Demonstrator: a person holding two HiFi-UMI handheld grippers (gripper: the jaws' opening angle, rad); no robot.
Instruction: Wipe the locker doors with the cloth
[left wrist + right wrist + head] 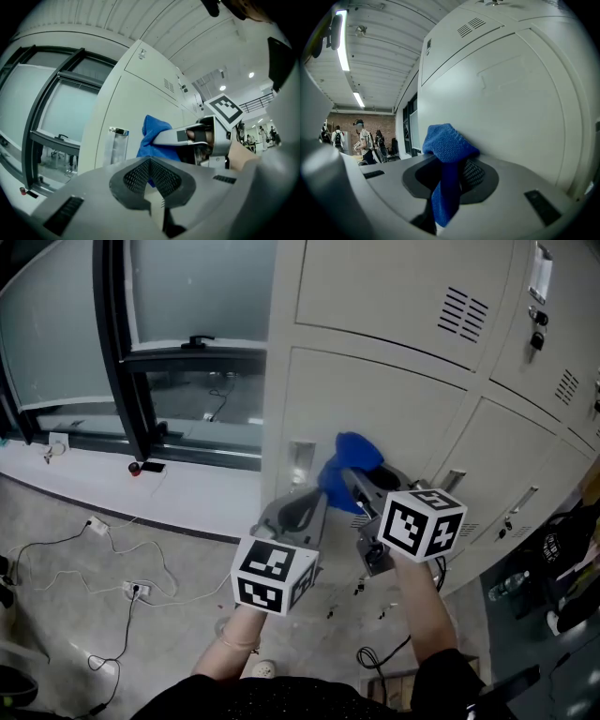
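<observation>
At frame centre, the right gripper (356, 482) jaws pinch the blue cloth (349, 456) against the locker door (375, 399). The left gripper (305, 507) jaws are closed together, empty.

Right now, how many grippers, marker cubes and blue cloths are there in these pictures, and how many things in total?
Grippers: 2, left gripper and right gripper
Marker cubes: 2, left cube and right cube
Blue cloth: 1, clamped in the right gripper
Total: 5
</observation>
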